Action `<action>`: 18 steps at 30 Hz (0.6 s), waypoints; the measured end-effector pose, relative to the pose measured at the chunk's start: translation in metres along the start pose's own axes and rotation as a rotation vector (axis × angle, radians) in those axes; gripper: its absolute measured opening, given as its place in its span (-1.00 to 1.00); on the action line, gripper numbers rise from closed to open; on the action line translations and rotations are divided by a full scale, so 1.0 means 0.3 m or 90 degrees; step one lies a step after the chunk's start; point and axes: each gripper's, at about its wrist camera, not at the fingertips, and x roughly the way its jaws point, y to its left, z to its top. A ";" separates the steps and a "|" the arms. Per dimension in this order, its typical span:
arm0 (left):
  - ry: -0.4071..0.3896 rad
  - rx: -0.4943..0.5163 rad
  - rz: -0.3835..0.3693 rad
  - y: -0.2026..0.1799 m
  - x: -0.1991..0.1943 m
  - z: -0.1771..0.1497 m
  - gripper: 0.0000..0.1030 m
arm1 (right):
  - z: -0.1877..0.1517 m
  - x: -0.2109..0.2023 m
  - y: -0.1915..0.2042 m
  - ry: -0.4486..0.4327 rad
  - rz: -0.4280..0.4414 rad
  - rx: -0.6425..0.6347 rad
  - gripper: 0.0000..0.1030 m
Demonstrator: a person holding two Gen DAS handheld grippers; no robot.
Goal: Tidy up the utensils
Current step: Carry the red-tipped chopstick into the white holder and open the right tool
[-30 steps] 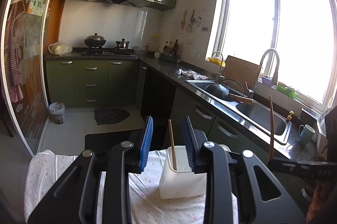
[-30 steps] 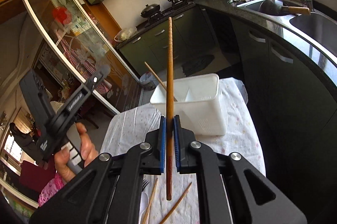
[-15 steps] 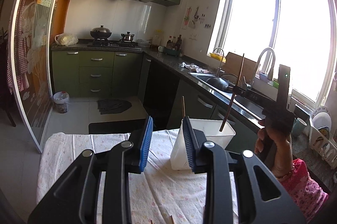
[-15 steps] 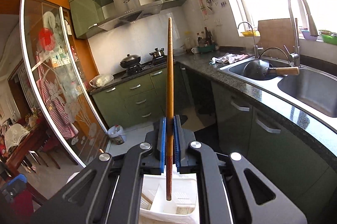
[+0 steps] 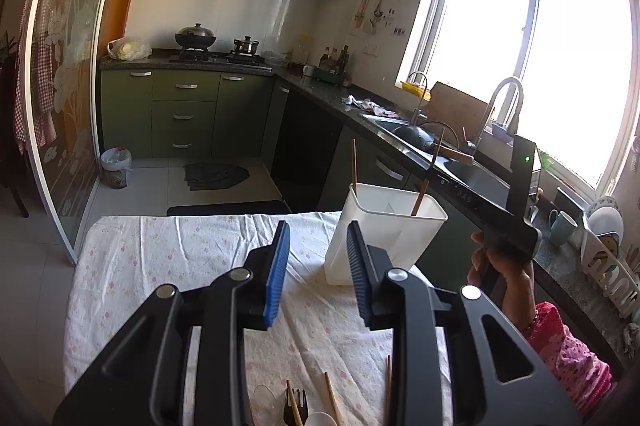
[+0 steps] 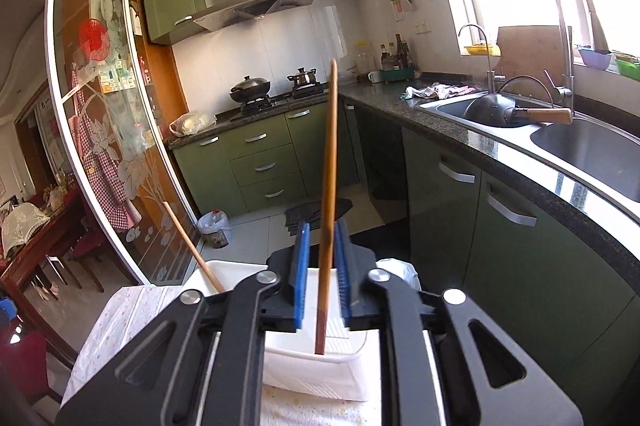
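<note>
A white utensil holder stands on the floral tablecloth. It holds one chopstick at its back left. A second chopstick stands in its right compartment; in the right wrist view this chopstick leans loose between the parted jaws of my right gripper, its tip down in the holder. My left gripper is open and empty, hovering over the table just before the holder. Several chopsticks and a fork lie at the table's near edge.
A dark granite counter with a sink runs along the right, with a pot in the basin and a tall faucet. Green cabinets and a stove stand at the back. A dish rack is at far right.
My right gripper lowered the chopstick into the holder and its jaws opened, letting it go. My left gripper pulled back from the holder and stayed open.
</note>
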 end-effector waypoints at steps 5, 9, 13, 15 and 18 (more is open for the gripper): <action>0.008 -0.004 0.009 0.012 -0.027 -0.021 -0.38 | -0.010 -0.065 0.004 -0.001 0.002 0.010 -0.30; 0.047 -0.006 0.028 0.042 -0.052 -0.063 -0.34 | -0.026 -0.173 0.009 -0.019 0.013 0.006 -0.30; 0.116 -0.044 0.055 0.128 -0.059 -0.133 -0.34 | -0.031 -0.271 0.016 -0.028 0.036 0.010 -0.30; 0.157 -0.062 0.083 0.187 -0.058 -0.178 -0.34 | -0.033 -0.335 0.025 -0.034 0.050 0.013 -0.30; 0.257 -0.092 0.131 0.281 -0.032 -0.275 -0.32 | -0.048 -0.430 0.052 -0.020 0.081 0.014 -0.30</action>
